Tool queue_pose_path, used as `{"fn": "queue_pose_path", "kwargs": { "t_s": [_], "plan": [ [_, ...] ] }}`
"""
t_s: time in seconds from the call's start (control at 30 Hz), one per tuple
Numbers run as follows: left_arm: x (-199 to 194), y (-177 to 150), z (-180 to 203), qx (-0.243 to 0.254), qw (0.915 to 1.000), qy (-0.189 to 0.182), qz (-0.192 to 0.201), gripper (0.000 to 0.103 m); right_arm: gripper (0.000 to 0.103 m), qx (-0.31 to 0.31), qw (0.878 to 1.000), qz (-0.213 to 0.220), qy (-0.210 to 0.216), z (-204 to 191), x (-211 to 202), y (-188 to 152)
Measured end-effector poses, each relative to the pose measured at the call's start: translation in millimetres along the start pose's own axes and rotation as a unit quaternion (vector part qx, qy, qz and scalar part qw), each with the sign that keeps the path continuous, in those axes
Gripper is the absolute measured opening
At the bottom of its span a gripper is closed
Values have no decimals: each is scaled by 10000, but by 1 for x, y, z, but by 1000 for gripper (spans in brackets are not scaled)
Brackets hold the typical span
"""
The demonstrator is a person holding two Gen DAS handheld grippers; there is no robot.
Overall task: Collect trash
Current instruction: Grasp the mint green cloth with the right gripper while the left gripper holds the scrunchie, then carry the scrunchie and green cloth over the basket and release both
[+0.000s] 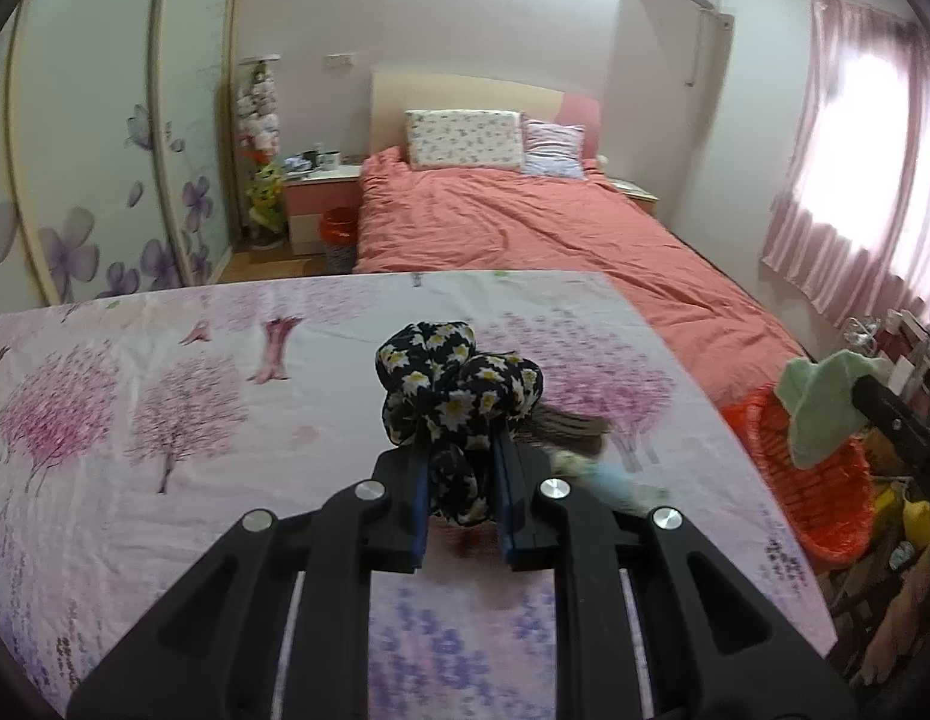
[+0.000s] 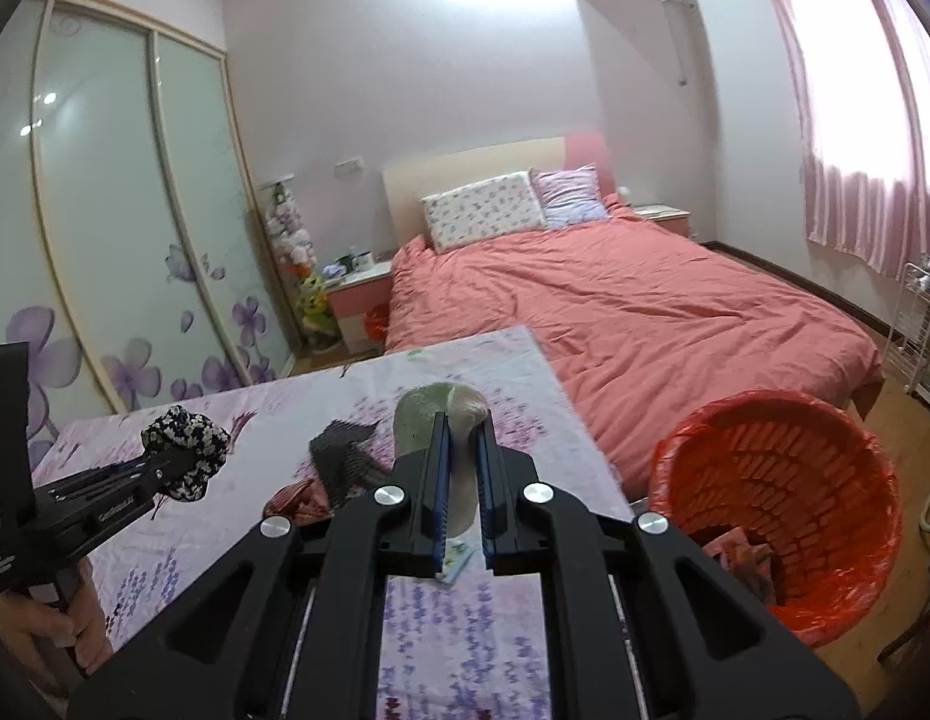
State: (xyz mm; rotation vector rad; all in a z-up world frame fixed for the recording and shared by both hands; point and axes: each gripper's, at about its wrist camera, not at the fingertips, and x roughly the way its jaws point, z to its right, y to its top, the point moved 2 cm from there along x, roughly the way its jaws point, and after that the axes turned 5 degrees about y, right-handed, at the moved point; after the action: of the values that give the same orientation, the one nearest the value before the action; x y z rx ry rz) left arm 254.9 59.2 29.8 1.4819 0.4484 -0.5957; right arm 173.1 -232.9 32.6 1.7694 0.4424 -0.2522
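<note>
Left wrist view: the left tool (image 1: pixel 459 468) squeezes a black flowery cloth (image 1: pixel 456 387) above the surface (image 1: pixel 135 420). Right tool (image 2: pixel 462 480) pinches a pale green cloth (image 2: pixel 441 420), near the orange trash basket (image 2: pixel 783 516) on the floor.

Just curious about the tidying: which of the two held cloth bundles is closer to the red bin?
The pale green cloth in the right hand-held gripper, beside the red-lined bin; the black daisy-print bundle is farther left.
</note>
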Motion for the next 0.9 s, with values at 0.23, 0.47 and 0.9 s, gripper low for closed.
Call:
{"fn": "queue_pose_path", "kwargs": {
  "t_s": [0.23, 0.47, 0.9],
  "plan": [
    [-12, 1, 51, 229, 9984, -504, 61, 18, 9, 191, 9992, 233, -272, 31, -18, 3],
    [-17, -1, 121, 514, 9914, -1203, 49, 18, 9, 466, 9956, 459, -676, 73, -33, 3],
    [19, -24, 253, 1193, 9680, -2188, -301, 18, 9, 1192, 9817, 588, -1364, 171, -42, -10]
  ]
}}
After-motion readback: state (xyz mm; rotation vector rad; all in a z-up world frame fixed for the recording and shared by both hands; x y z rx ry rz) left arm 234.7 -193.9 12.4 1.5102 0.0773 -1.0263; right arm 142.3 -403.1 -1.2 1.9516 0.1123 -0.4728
